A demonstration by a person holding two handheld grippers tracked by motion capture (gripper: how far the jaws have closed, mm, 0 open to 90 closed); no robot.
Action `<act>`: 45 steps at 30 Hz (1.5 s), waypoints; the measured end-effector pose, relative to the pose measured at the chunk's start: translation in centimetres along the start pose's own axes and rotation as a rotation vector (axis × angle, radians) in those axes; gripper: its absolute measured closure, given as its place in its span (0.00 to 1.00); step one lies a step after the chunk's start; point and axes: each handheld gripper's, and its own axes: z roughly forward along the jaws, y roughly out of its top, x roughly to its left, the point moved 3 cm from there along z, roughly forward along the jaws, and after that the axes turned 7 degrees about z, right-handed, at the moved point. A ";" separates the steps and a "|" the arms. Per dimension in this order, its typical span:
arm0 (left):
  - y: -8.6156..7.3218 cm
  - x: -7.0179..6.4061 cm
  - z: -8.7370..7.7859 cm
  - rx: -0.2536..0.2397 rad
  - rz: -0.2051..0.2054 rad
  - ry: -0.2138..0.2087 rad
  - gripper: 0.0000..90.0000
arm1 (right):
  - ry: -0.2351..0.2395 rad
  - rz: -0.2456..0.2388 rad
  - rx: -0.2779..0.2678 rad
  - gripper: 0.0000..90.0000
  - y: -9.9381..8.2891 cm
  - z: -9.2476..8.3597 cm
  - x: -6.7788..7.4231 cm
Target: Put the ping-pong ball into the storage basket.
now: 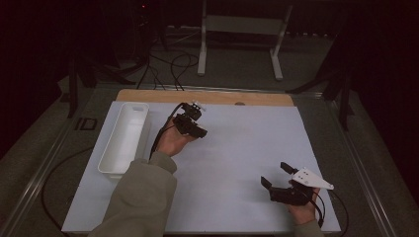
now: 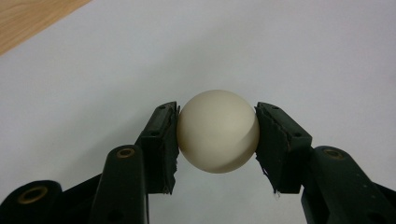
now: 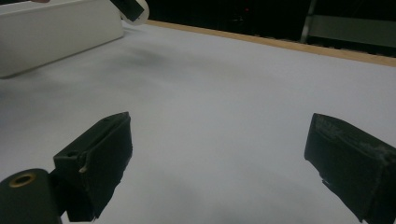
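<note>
A cream-white ball [image 2: 217, 131] sits squeezed between the two black pads of my left gripper [image 2: 216, 108], which is shut on it just above the white table sheet. In the high view the left gripper [image 1: 194, 112] is held by a hand at the far left-centre of the sheet, just right of the white bin. My right gripper [image 1: 274, 174] rests near the front right of the table with its jaws wide apart. Nothing lies between the fingers of the right gripper [image 3: 219, 120], just bare sheet.
A long white bin [image 1: 123, 138] stands along the left side of the white sheet [image 1: 247, 143], and its wall [image 3: 56, 32] shows at the upper left of the right gripper view. A wooden strip [image 1: 207, 97] runs along the far edge. Cables and a stand lie beyond.
</note>
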 end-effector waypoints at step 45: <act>-0.5 0.1 -3.2 -0.016 0.002 0.043 0.57 | -0.010 0.001 0.001 0.08 0.0 0.0 -0.1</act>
